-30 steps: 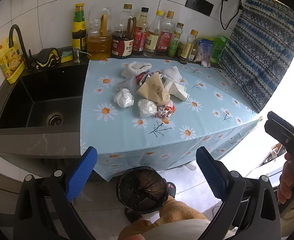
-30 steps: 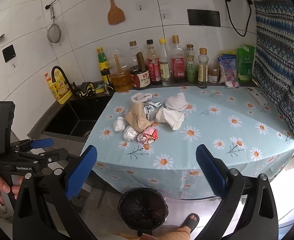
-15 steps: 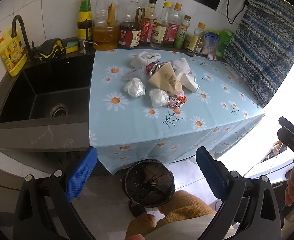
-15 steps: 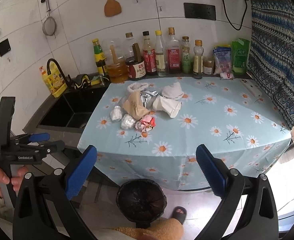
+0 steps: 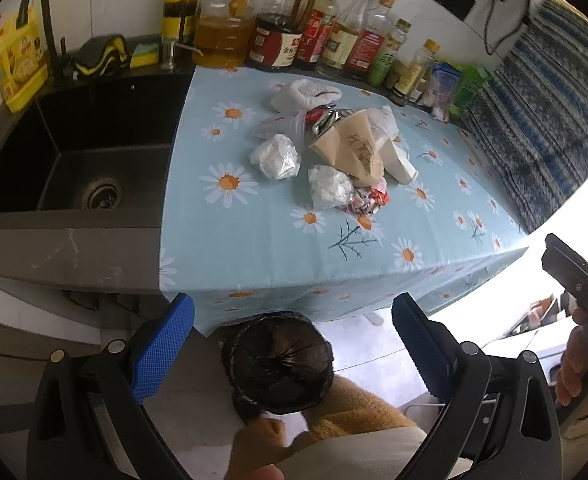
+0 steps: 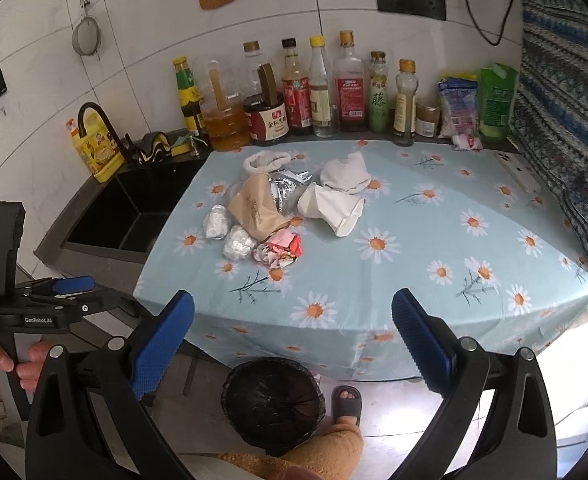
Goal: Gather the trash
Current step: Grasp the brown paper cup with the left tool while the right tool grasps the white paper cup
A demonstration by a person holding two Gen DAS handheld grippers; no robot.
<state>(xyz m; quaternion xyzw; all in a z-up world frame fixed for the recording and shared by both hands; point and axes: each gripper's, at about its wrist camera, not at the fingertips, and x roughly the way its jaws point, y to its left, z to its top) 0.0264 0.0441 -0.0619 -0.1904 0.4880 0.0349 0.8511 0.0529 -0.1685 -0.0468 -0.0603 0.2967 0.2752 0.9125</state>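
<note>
Over the last second I have brought the left gripper (image 5: 293,342) closer to the table (image 5: 254,248); the trash pile (image 5: 325,152) now sits nearer, ahead of and above its fingers. The right gripper (image 6: 293,340) has held its stand-off, with the pile (image 6: 278,216) ahead and slightly left. Both sets of jaws are spread wide and empty. The bin (image 6: 273,398) sits below, between the fingers. Judgement: approach phase; nothing collected yet.
</note>
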